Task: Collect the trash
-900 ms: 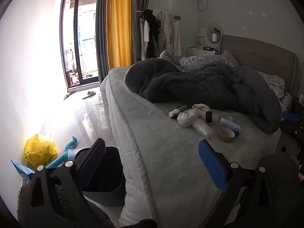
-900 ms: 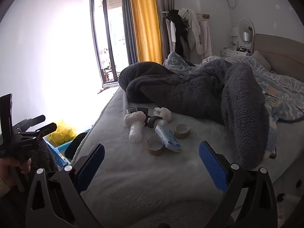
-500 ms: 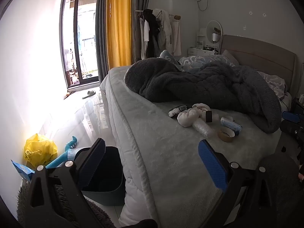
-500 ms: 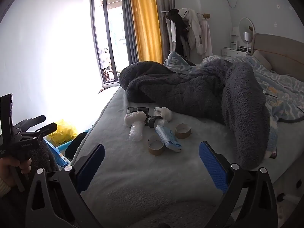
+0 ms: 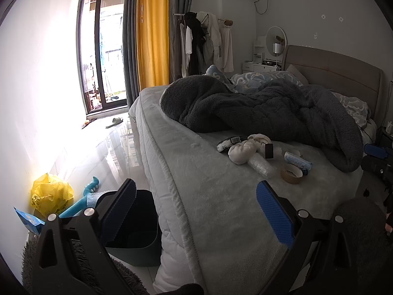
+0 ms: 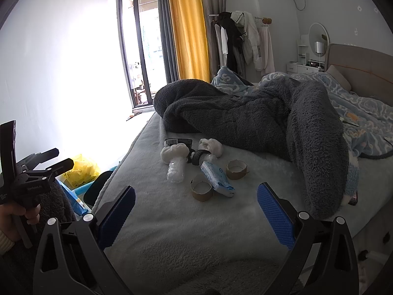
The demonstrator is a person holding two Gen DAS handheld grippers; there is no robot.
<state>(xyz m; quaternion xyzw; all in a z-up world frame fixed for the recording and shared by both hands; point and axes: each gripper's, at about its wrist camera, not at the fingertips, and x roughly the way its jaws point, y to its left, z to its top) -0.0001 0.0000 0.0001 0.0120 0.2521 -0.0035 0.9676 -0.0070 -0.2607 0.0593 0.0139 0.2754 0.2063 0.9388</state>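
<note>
Grey plush bedspread (image 6: pixel 172 221) carried the trash: two brown cardboard tape cores (image 6: pixel 202 187), blue-white tissue pack (image 6: pixel 217 178), probably bubble wrap (image 6: pixel 175 169). Left gripper (image 5: pixel 196 206) and right gripper (image 6: pixel 196 206) gaped wide, empty, short of it.

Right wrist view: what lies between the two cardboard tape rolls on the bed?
A blue-and-white tissue pack lies between the near tape roll and the far tape roll, seen in the right wrist view.

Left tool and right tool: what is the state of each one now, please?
Left tool: open, holding nothing.
Right tool: open, holding nothing.
</note>
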